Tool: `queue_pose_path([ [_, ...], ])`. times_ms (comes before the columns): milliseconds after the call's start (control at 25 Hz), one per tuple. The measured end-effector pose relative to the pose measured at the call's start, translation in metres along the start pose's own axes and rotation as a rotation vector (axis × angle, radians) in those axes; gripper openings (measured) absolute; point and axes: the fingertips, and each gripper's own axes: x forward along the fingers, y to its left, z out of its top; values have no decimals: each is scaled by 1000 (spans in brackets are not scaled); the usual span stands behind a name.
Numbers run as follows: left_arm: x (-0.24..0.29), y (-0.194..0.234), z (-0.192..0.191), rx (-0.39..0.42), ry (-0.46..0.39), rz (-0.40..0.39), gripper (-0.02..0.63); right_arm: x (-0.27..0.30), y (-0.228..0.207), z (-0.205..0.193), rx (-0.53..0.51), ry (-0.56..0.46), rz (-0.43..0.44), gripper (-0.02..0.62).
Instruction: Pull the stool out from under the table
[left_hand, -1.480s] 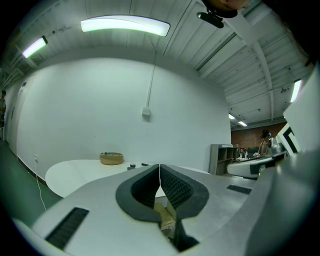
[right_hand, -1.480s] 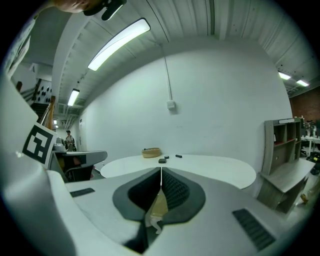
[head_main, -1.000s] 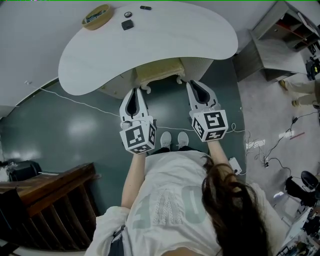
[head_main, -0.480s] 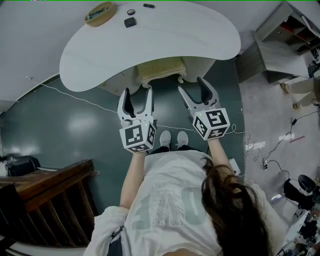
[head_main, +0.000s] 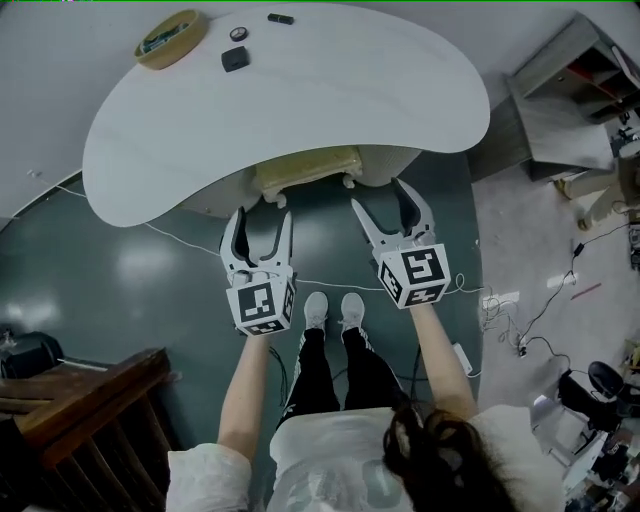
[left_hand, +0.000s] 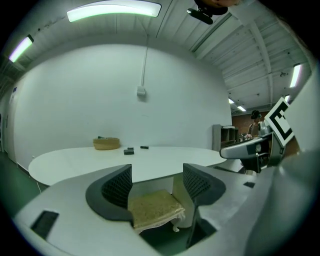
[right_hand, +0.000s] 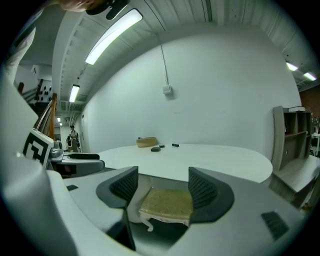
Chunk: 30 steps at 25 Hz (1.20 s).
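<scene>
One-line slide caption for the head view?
Left gripper and right gripper, jaws just opened and empty, aimed at the stool tucked under the table.

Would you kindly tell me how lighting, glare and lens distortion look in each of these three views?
Head view: the wide-angle lens bows the table rim, and there are soft glare patches on the green floor. Left gripper view: strong fisheye, black corners, a ceiling light blown out, the stool in focus. Right gripper view: same fisheye and dark corners, even light, no noticeable blur.

No readable text is showing anywhere; the left marker cube (head_main: 261, 306) and right marker cube (head_main: 412, 276) are bearing only black-and-white square patterns.
</scene>
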Motion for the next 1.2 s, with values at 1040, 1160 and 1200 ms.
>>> queue_pose_path([
  [1040, 231, 112, -529, 80, 344, 110, 331, 298, -169, -511, -234, 460, -144, 311],
  [1160, 246, 117, -541, 77, 352, 115, 331, 310, -173, -527, -226, 479, -144, 311],
  [1200, 251, 117, -544, 81, 359, 112, 332, 313, -174, -531, -229, 487, -144, 311],
])
